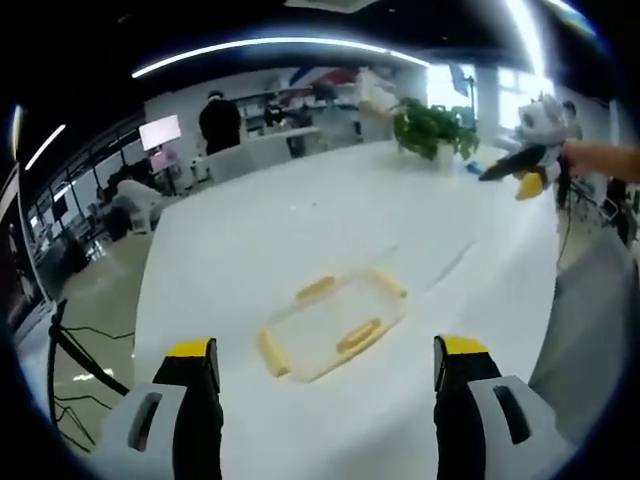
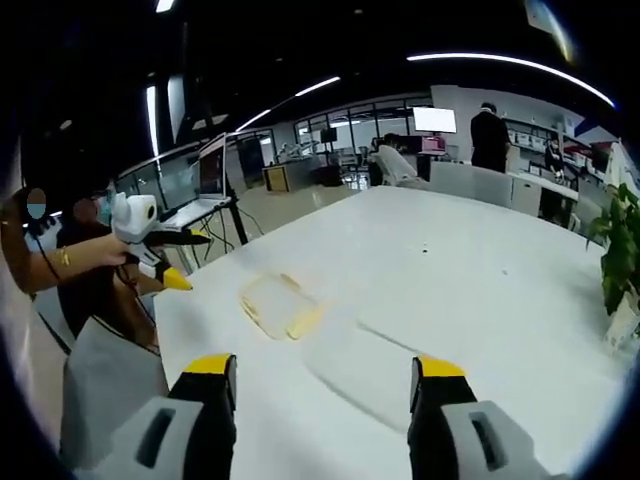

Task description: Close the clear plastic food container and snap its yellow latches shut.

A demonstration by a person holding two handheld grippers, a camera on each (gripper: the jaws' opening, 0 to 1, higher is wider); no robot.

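Both grippers up off the white table (image 1: 250,230), nothing touched yet. Left gripper (image 1: 325,365) spread wide, jaws empty, looking down on the clear container (image 1: 335,320) lying flat mid-table between its tips. Yellow latches (image 1: 358,335) standing out along the edges, looking flipped outward; hard to say whether the lid is seated. Right gripper (image 2: 320,385) likewise wide apart and holding nothing, container (image 2: 280,305) well ahead of it near the table's edge, blurred. Potted plant (image 1: 432,128) at the far end, well apart. Judging by this: work barely begun, maybe not begun at all. Closing and every latch snap left to do.
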